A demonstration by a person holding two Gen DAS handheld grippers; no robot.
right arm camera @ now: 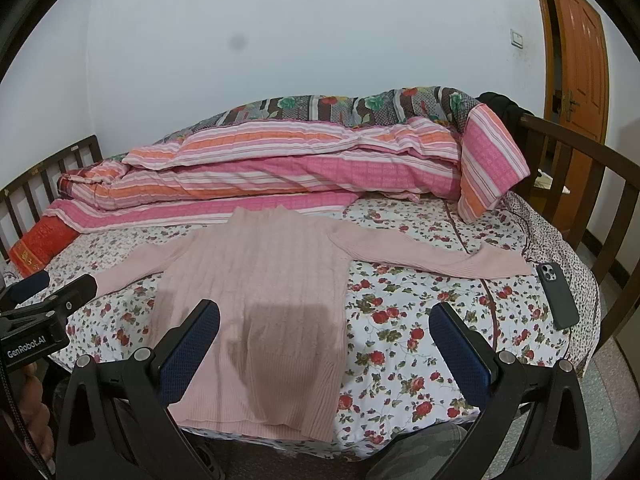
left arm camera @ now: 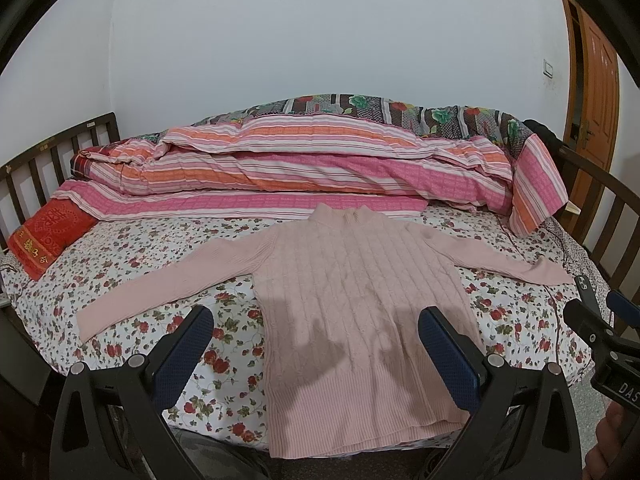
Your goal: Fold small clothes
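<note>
A pink ribbed knit sweater [left arm camera: 352,300] [right arm camera: 256,300] lies flat on the floral bed sheet [left arm camera: 132,256] [right arm camera: 408,320], front up, collar toward the wall, both sleeves spread sideways, hem at the near edge. My left gripper [left arm camera: 316,316] hovers open above the sweater's lower body, nothing between its blue pads. My right gripper [right arm camera: 324,314] is open too, above the sweater's right hem side and bare sheet. Each gripper shows at the edge of the other's view: the right one [left arm camera: 600,312], the left one [right arm camera: 52,292].
A folded striped pink quilt [left arm camera: 300,168] [right arm camera: 280,168] fills the back of the bed. A red cushion [left arm camera: 48,236] lies at far left. A dark phone [right arm camera: 558,294] rests on the sheet at right. Wooden bed rails [right arm camera: 580,184] flank both ends; an orange door [right arm camera: 580,60] stands at right.
</note>
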